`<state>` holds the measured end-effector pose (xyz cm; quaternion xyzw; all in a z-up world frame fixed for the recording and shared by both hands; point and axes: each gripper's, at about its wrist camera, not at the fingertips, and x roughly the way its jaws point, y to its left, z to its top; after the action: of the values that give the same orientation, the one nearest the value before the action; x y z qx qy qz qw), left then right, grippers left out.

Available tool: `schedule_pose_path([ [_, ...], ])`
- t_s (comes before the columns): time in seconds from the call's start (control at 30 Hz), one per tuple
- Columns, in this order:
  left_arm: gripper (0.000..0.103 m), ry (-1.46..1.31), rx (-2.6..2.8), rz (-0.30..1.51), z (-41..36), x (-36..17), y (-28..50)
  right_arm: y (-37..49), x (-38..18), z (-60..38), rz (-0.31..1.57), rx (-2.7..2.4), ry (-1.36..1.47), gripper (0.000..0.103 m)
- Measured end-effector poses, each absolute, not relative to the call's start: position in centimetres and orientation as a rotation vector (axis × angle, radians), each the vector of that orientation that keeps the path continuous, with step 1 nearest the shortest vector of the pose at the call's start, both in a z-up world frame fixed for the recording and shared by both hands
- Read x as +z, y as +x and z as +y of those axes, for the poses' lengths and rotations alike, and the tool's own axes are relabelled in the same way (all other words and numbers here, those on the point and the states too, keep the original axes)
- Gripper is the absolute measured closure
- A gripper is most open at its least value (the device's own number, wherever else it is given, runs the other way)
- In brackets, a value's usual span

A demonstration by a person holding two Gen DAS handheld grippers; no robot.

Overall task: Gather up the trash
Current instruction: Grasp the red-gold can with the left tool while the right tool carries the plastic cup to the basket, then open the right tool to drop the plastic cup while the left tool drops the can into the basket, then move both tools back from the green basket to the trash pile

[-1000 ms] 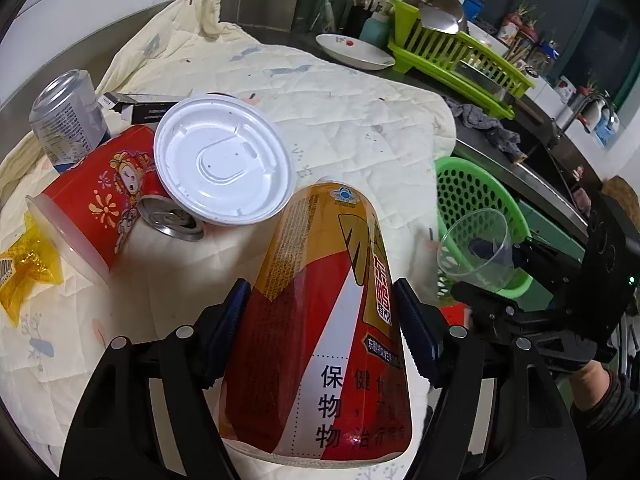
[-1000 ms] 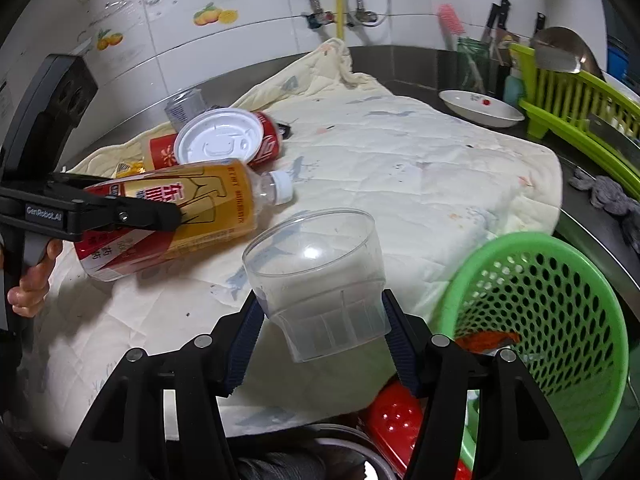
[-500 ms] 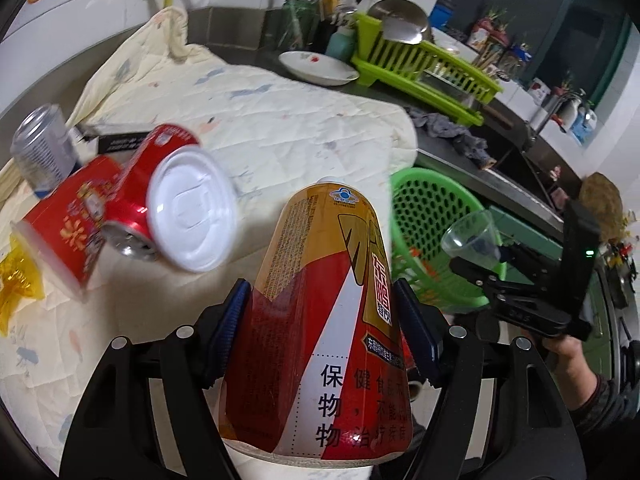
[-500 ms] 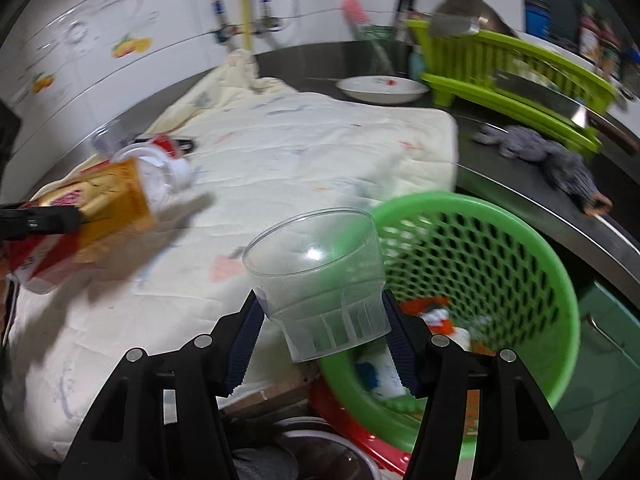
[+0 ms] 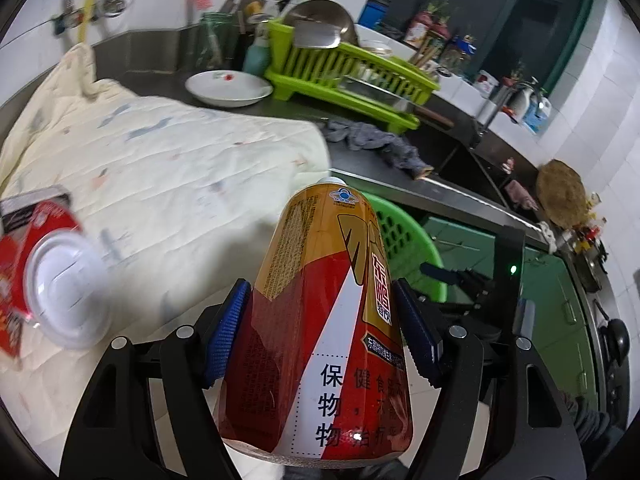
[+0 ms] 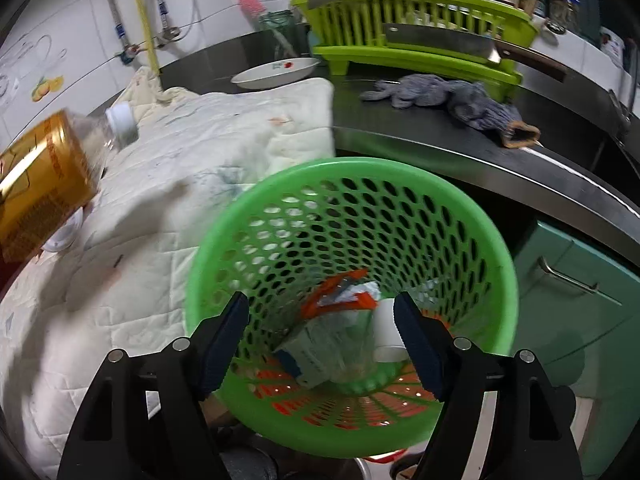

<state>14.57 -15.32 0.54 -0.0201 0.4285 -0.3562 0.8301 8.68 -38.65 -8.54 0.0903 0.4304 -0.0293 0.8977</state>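
At the far left of the left wrist view, a red printed can with a round white plastic lid [image 5: 66,300] is being shown lying on the cream quilted cloth [image 5: 168,168], blurred and partly cut off by the frame edge. In the middle, a gold-and-red labelled plastic bottle [image 5: 324,320] is being pinched between the blue pads of the left gripper [image 5: 320,332], its cap end pointing away from the camera; its base is being cropped by the lower edge. Behind it, the green perforated plastic basket [image 5: 404,248] is being largely hidden by the bottle, and the right gripper [image 5: 472,280] is being seen only as a dark shape beyond.

In the right wrist view, the bottle [image 6: 48,176] is being seen at the left edge, over the cloth [image 6: 224,144], with its white cap in view and its lower half cut off. The right gripper [image 6: 320,340] is being held with its fingers spread and nothing between them, directly over the basket [image 6: 472,224]. Inside the basket, an orange wrapper [image 6: 340,292] and pale, crumpled packaging are being shown, motion-blurred and hard to identify. A grey rag [image 6: 448,96] is lying on the dark counter [image 6: 560,168] to the right.
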Motion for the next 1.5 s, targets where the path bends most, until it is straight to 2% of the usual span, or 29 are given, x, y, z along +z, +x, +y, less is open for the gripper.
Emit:
schedule_pose_path([
  [0.27, 0.032, -0.021, -0.812, 0.923, -21.1, -0.2, 16.0, 6.2, -7.8, -40.5, 0.863, -0.11, 0.189, 0.029],
  [0.5, 0.032, 0.016, -0.846, 0.969, -27.0, -2.8, 17.2, 3.4, -6.4, -40.9, 0.808, -0.142, 0.134, 0.025],
  [0.73, 0.031, 0.023, -0.852, 0.992, -30.5, -4.6, 18.2, 1.2, -6.0, -41.6, 0.788, -0.169, 0.126, 0.025],
  [0.8, 0.028, 0.01, -0.859, 0.991, -30.8, -5.0, 18.3, 0.9, -6.0, -41.8, 0.788, -0.173, 0.138, 0.025],
  [0.9, 0.02, -0.012, -0.863, 0.967, -30.7, -5.4, 18.1, 0.5, -6.2, -42.0, 0.792, -0.176, 0.153, 0.025],
  [1.37, 0.019, 0.068, -0.746, 0.886, -23.2, -3.2, 15.9, 1.6, -4.8, -37.7, 0.78, -0.078, 0.113, 0.025],
  [1.5, 0.019, 0.067, -0.692, 0.881, -19.8, -2.5, 15.7, 2.4, -4.4, -36.1, 0.776, -0.031, 0.113, 0.022],
])
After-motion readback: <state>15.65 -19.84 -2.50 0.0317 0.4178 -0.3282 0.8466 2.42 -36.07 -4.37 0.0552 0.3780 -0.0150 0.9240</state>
